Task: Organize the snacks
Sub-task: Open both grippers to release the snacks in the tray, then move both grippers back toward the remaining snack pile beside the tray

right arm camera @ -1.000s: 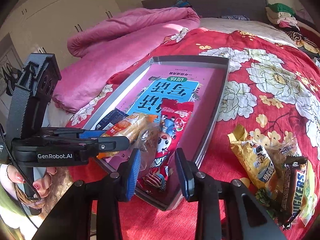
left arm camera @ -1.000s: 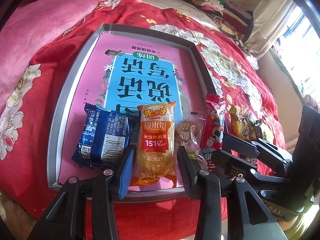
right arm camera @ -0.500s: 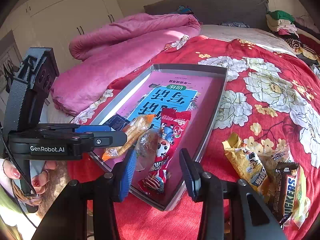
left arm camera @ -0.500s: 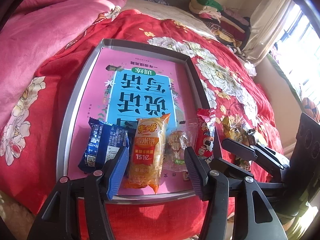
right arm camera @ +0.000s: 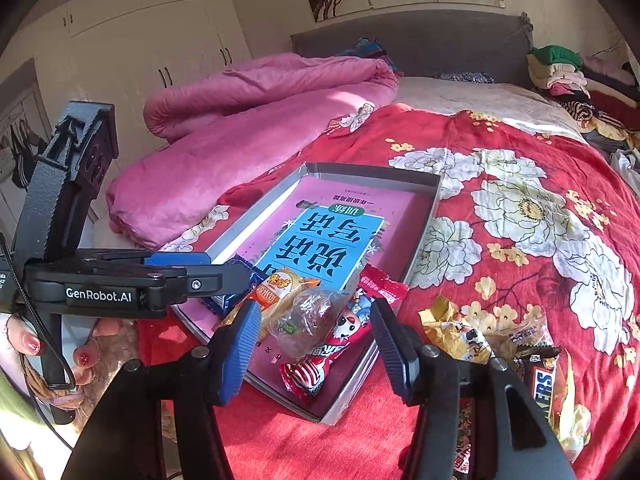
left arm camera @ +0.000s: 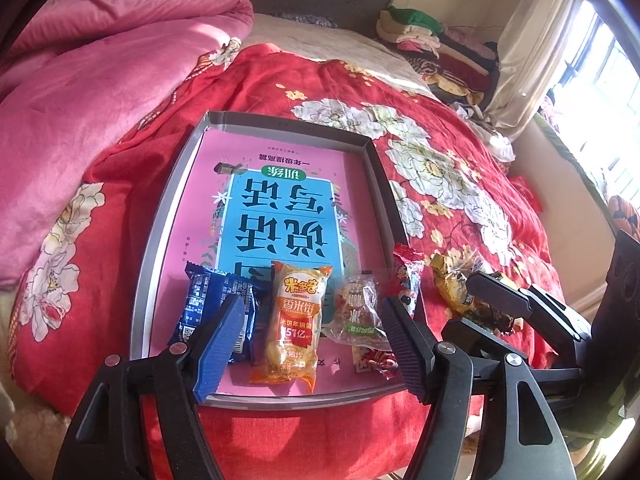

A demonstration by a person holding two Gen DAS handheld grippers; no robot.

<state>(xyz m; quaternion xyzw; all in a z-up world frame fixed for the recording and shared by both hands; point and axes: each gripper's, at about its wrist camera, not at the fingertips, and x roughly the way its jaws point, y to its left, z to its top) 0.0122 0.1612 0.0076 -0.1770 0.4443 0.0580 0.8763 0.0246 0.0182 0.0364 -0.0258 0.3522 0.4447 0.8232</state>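
Observation:
A grey tray (left arm camera: 160, 236) (right arm camera: 424, 232) with a pink and blue book lies on the red bed. In its near end lie a blue packet (left arm camera: 212, 312), an orange rice-cracker pack (left arm camera: 296, 320) (right arm camera: 280, 284), a clear-wrapped snack (left arm camera: 356, 312) (right arm camera: 308, 316) and a red snack stick (left arm camera: 408, 276) (right arm camera: 340, 344). My left gripper (left arm camera: 312, 344) is open and empty above the orange pack. My right gripper (right arm camera: 316, 348) is open and empty above the clear snack and the red stick. More snacks (right arm camera: 480, 332), including a Snickers bar (right arm camera: 540, 384), lie on the blanket right of the tray.
A rolled pink duvet (left arm camera: 100, 80) (right arm camera: 248, 120) lies left of the tray. Folded clothes (left arm camera: 432, 40) are stacked at the head of the bed. A window and curtain (left arm camera: 532, 60) are at the right. A hand with red nails (right arm camera: 36, 344) holds the left gripper.
Both grippers have pulled back and up from the tray and opened wider. The snacks stay lying in the tray's near end.

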